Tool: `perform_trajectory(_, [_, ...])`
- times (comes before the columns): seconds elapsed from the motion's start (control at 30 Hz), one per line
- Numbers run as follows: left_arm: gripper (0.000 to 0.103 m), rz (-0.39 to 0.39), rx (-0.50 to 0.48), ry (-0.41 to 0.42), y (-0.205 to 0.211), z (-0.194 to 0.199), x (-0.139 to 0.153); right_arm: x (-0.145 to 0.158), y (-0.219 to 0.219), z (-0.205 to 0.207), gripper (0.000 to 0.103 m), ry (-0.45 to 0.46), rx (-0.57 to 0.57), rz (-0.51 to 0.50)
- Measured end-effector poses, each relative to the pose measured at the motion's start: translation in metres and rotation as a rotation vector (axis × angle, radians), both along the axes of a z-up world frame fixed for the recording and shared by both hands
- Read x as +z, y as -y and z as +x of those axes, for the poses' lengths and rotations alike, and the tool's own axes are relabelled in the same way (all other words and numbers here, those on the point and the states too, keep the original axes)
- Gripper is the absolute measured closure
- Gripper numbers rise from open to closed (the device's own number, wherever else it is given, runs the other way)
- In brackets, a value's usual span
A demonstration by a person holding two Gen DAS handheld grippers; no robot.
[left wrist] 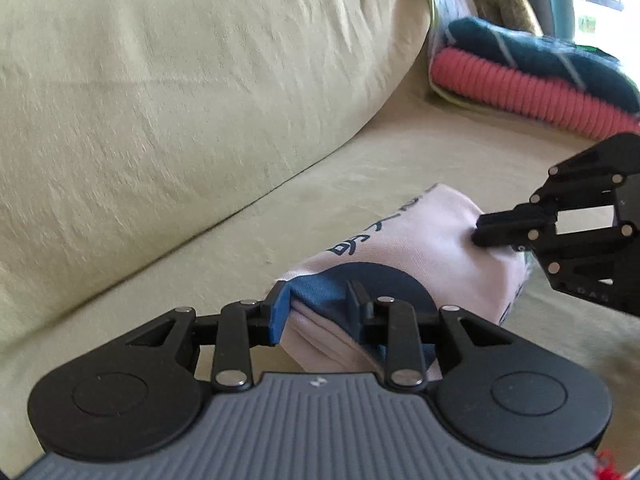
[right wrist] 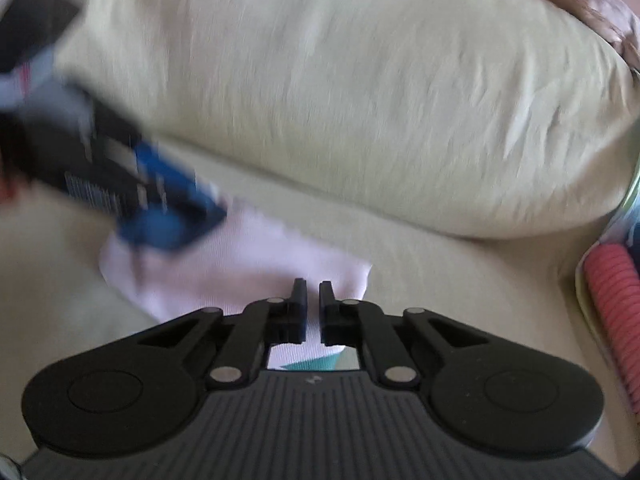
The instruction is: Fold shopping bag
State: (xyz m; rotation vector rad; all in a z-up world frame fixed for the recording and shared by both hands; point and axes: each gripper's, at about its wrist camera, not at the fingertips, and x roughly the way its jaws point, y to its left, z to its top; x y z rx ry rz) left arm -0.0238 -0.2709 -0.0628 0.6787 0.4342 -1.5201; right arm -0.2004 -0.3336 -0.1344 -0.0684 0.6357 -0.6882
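Sofa seat (left wrist: 400,152) carries the shopping bag (left wrist: 424,248), lying as a compact multi-layer bundle at 6 o'clock of the back cushion (left wrist: 180,92). I read it as soft, light cloth (layers likely to slide), best pinched at edges through all plies. Left gripper (left wrist: 320,300) spread wide around the near end; right gripper (right wrist: 313,292) nearly closed, a narrow gap between its fingers, tips resting on the bag's far edge.

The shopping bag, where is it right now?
The shopping bag lies folded on the sofa seat below the back cushion, between the left gripper at its near end and the right gripper on its far edge.
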Motion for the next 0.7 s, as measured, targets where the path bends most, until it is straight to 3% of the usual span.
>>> perform_trajectory(0.13, [0.067, -0.009, 0.013, -0.009, -0.001, 0.001, -0.002, 0.016, -0.003, -0.006, 0.101, 0.036, -0.02, 0.01])
perform_trajectory(0.23, [0.067, -0.017, 0.023, -0.015, -0.001, 0.002, -0.003, 0.036, -0.001, -0.014, 0.1, 0.152, -0.036, -0.035])
perform_trajectory(0.3, [0.067, -0.02, 0.027, -0.017, -0.002, 0.002, -0.004, 0.035, 0.005, -0.011, 0.1, 0.183, -0.029, -0.02])
perform_trajectory(0.47, [0.067, -0.022, 0.054, -0.023, 0.002, 0.0, -0.008, 0.002, 0.052, 0.017, 0.101, 0.122, -0.067, 0.236])
perform_trajectory(0.6, [0.067, -0.028, 0.094, -0.039, 0.004, -0.001, -0.008, 0.001, 0.047, 0.025, 0.103, 0.06, -0.048, 0.185])
perform_trajectory(0.67, [0.067, -0.025, 0.103, -0.046, 0.002, 0.0, -0.006, 0.021, 0.06, 0.017, 0.102, 0.14, -0.088, 0.276])
perform_trajectory(0.7, [0.067, -0.027, 0.106, -0.049, 0.001, 0.0, -0.006, 0.027, 0.06, 0.013, 0.099, 0.179, -0.093, 0.276])
